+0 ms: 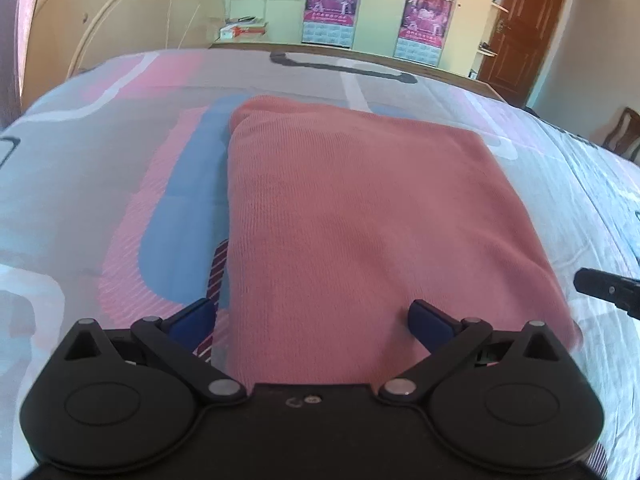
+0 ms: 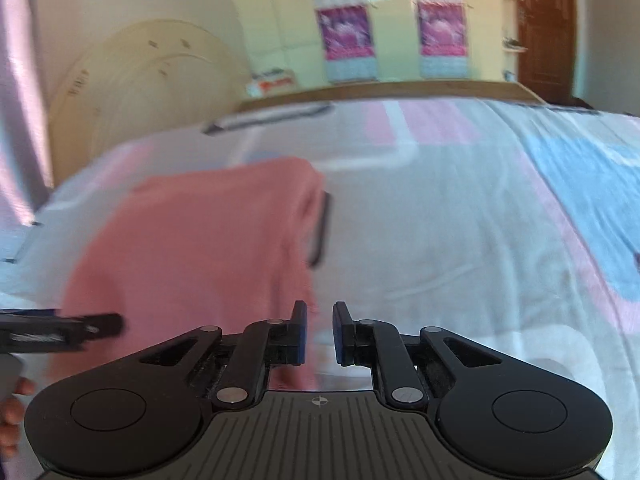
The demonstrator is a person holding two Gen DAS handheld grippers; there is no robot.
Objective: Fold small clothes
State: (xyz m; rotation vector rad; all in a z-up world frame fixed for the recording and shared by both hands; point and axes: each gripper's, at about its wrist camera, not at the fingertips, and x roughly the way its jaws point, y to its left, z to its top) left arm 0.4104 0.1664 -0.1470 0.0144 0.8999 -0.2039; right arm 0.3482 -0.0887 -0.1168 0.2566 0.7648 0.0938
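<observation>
A pink knitted cloth [image 1: 360,220] lies folded into a rectangle on the patterned bedsheet [image 1: 100,184]. My left gripper [image 1: 312,318] hovers over its near edge, wide open: the left finger [image 1: 196,316] is beside the cloth's left edge and the right finger [image 1: 430,320] is over the cloth. Neither pad presses on it. In the right wrist view the cloth [image 2: 200,248] is blurred at the left, and my right gripper [image 2: 320,332] is just off its right edge. Only a narrow gap shows between the right jaws, with nothing in it.
A red-and-white striped piece [image 1: 218,280] peeps out from under the cloth's left edge. The right gripper's tip [image 1: 600,288] enters from the right. A headboard [image 1: 120,20] and a brown door [image 1: 524,28] stand beyond the bed. The sheet [image 2: 460,240] stretches to the right.
</observation>
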